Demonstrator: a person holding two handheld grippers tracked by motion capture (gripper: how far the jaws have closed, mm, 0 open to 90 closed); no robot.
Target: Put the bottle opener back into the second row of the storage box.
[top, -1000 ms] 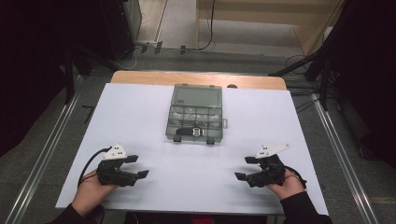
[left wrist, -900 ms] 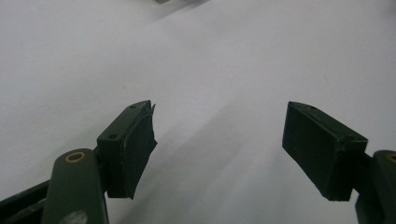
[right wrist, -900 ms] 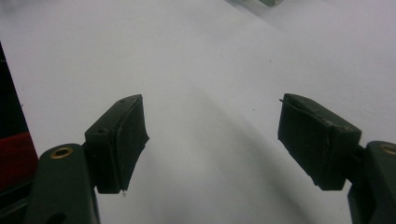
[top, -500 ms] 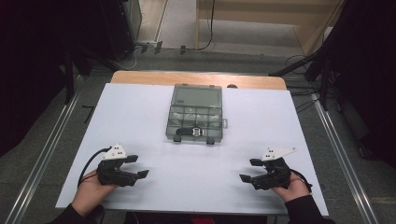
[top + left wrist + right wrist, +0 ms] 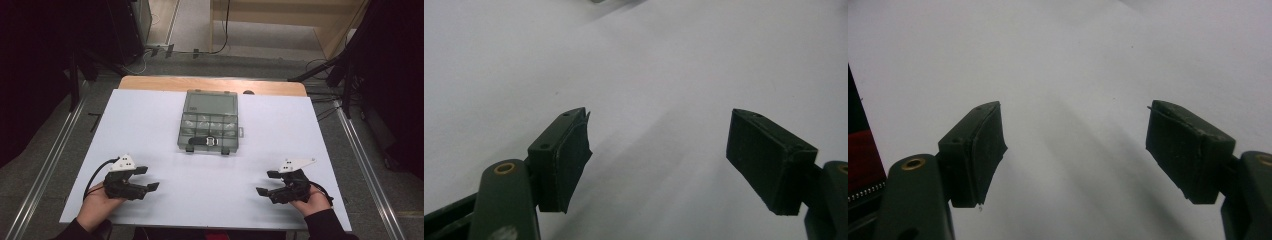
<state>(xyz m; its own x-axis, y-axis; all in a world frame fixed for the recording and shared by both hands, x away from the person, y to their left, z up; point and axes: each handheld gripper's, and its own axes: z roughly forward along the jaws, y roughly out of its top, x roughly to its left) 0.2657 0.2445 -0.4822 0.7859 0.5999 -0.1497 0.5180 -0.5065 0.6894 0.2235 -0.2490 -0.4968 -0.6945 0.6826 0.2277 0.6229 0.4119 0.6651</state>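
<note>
Near edge of the white table [image 5: 150, 130]: the left gripper [image 5: 148, 179] rests at the near left, jaws spread wide, nothing between them. The right gripper [image 5: 267, 182] rests at the near right, jaws likewise spread and empty, well apart from the left. Farther back, at table centre, a clear compartment box [image 5: 209, 121] lies flat, lid closed, black latch on its near side.

On the table [image 5: 150, 125] — left gripper [image 5: 146, 179] at the near left, right gripper [image 5: 266, 182] at the near right, well apart; between and beyond both — a compartment box [image 5: 209, 121], toward the far edge.
</note>
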